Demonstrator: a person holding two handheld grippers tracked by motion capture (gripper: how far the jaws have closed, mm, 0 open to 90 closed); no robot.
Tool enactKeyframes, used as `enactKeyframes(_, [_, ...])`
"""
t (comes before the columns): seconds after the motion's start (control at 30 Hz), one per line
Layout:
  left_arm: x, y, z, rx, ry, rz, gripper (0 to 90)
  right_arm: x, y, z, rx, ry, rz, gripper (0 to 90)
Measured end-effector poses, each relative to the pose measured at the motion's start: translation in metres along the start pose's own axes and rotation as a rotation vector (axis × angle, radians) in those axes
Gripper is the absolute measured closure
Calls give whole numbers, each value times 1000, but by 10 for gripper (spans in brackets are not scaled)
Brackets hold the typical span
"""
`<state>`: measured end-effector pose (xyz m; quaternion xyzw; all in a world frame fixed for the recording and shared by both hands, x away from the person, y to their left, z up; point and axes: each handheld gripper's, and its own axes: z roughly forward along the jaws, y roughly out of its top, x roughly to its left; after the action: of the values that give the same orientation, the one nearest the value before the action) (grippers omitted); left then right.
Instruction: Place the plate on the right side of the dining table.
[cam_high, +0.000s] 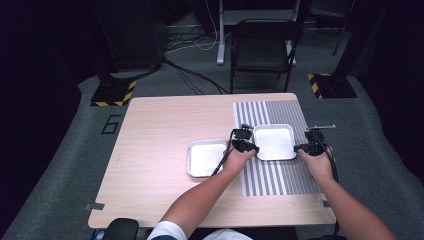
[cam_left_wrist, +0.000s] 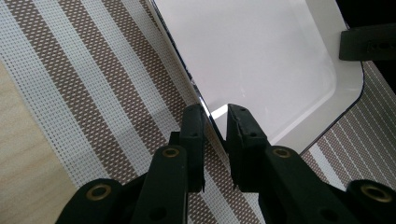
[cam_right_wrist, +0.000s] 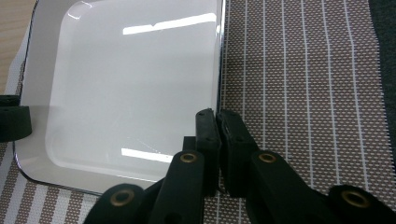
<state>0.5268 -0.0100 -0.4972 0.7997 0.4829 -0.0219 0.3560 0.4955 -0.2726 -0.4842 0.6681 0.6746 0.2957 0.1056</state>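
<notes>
Gleaming white, the square tray (cam_high: 274, 142) lies shallow with rounded corners.

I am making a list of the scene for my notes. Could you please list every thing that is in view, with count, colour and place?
Tray: one, white, square, on the striped mat, gripped on two opposite rims.
Second tray: one, white, on the bare wood left of the mat.
Placemat: one, brown and white stripes, on the right part of the table.
Table: one, light wood, in the middle.
Chair: one, black, behind the table.
Left gripper: one, black, shut on the tray's rim.
Right gripper: one, black, shut on the opposite rim.
Forearms: two, bare, coming in from the bottom edge.
</notes>
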Motion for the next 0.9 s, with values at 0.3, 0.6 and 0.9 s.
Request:
enactKeyframes(0.3, [1,0,0,-4,-1,-9,771,1,2,1,1,-11,-14,869])
enactKeyframes(0.6, [4,1,2,-8,4,-12,770,4,6,3,-4,-18,-14,871])
enactKeyframes(0.9, [3,3,4,-7,1,-8,767,1,4,8,6,-26,-14,864])
